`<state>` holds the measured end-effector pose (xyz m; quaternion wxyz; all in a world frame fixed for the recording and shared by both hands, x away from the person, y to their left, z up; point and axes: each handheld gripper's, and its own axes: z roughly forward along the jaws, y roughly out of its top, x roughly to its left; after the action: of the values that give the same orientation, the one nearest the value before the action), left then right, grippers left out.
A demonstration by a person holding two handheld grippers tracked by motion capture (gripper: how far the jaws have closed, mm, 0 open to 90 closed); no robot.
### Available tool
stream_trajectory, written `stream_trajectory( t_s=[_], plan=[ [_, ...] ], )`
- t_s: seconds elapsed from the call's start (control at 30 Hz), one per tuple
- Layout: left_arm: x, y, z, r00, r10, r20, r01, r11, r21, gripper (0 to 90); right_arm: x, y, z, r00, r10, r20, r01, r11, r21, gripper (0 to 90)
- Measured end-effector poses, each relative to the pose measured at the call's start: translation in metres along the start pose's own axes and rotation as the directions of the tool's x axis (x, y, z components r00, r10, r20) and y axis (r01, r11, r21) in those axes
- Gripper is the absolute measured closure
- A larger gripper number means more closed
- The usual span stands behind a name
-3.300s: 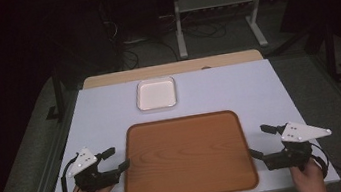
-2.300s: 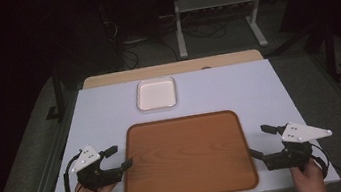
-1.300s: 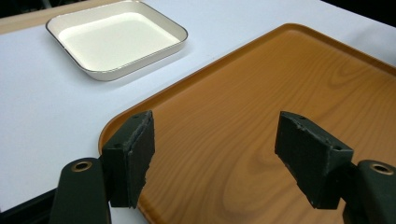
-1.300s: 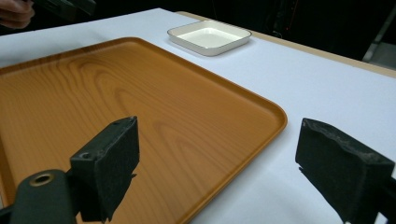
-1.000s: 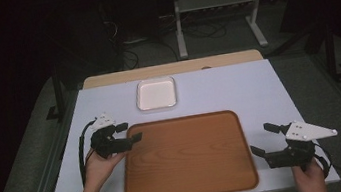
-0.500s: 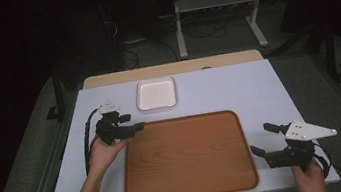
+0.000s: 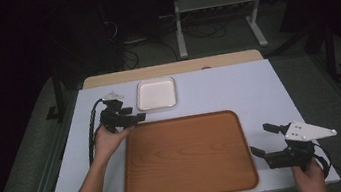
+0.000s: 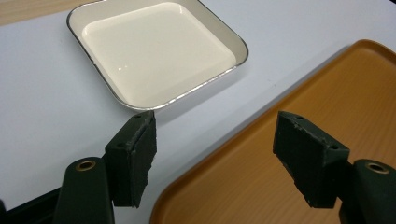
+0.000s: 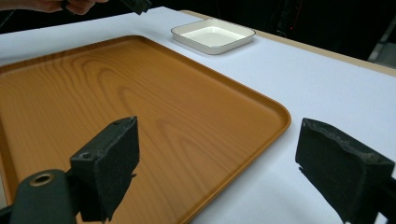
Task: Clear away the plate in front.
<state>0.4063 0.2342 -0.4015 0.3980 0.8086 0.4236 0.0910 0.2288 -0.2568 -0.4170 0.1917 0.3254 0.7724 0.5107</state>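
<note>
Left gripper view: shallow square white dish (image 8: 159, 51) (thin dark rim), just beyond wide-open, empty left gripper (image 8: 219, 156).

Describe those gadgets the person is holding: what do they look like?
Each hand grips a black two-jaw tool. The left gripper trails a black cable along the forearm and carries a small pale plate on top. The right gripper bears a grey three-cornered plate with small holes. Up close, the jaws end in blocky black foam-like pads on arms with brass-coloured rivets. Forearms are bare, no sleeves visible.
</note>
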Motion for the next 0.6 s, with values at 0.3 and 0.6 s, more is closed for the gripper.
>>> stream_trajectory(
  t_s=[0.3, 0.6],
  plan=[
    [0.013, 0.023, 0.009, 0.9993, -0.011, -0.035, 0.012, 0.9996, 0.027, 31.0, 0.0, 0.0, 0.0, 1.0, 0.0, 0.001, 0.0, 1.0, 0.0, 12.5],
    [0.029, 0.04, 0.024, 0.9966, -0.066, -0.048, 0.069, 0.9962, 0.054, 32.7, 0.0, 0.0, 0.0, 1.0, -0.002, 0.001, 0.002, 1.0, 0.0, 12.5]
  ],
)
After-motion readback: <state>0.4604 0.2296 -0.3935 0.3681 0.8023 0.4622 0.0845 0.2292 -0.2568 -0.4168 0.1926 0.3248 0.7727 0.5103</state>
